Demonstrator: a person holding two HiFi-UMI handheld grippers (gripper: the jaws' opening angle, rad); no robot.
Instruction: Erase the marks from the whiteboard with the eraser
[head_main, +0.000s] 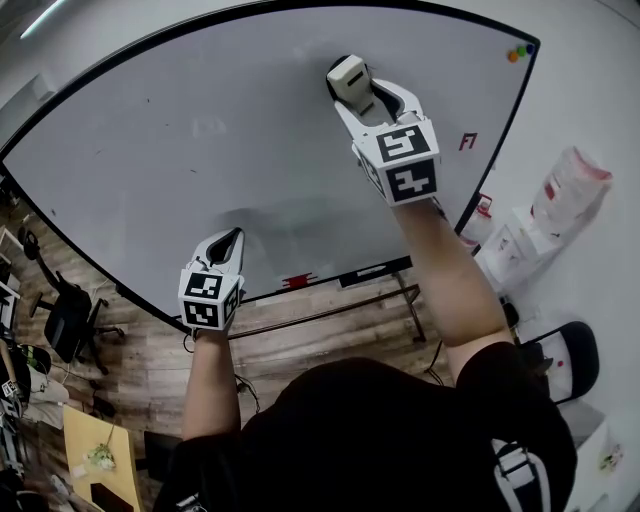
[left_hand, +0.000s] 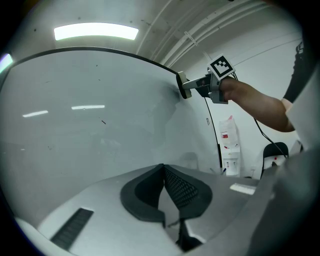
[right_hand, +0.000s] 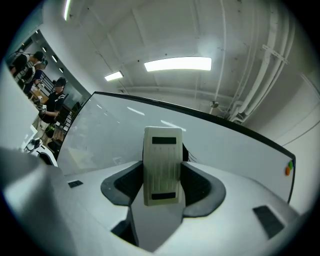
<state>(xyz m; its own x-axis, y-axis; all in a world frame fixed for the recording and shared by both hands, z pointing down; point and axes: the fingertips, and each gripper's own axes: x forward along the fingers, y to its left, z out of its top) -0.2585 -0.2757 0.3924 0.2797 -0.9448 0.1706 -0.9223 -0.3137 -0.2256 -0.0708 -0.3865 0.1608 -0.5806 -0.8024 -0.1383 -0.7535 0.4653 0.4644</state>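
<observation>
A large whiteboard (head_main: 200, 150) with a black frame fills the wall ahead. My right gripper (head_main: 352, 88) is shut on a cream eraser (head_main: 347, 76) and holds it against the upper middle of the board. In the right gripper view the eraser (right_hand: 161, 166) stands upright between the dark pads. Dark marks (right_hand: 195, 158) show just beside it on the board. My left gripper (head_main: 228, 243) hangs low near the board's bottom edge, shut with nothing in it. In the left gripper view its pads (left_hand: 175, 187) meet and the right gripper (left_hand: 192, 86) shows far off.
Coloured magnets (head_main: 519, 52) sit at the board's top right corner. A red marker (head_main: 297, 281) lies on the tray below the board. A water dispenser (head_main: 505, 250) and a black chair (head_main: 570, 355) stand at the right, another chair (head_main: 65, 310) at the left. People (right_hand: 50, 100) sit far left.
</observation>
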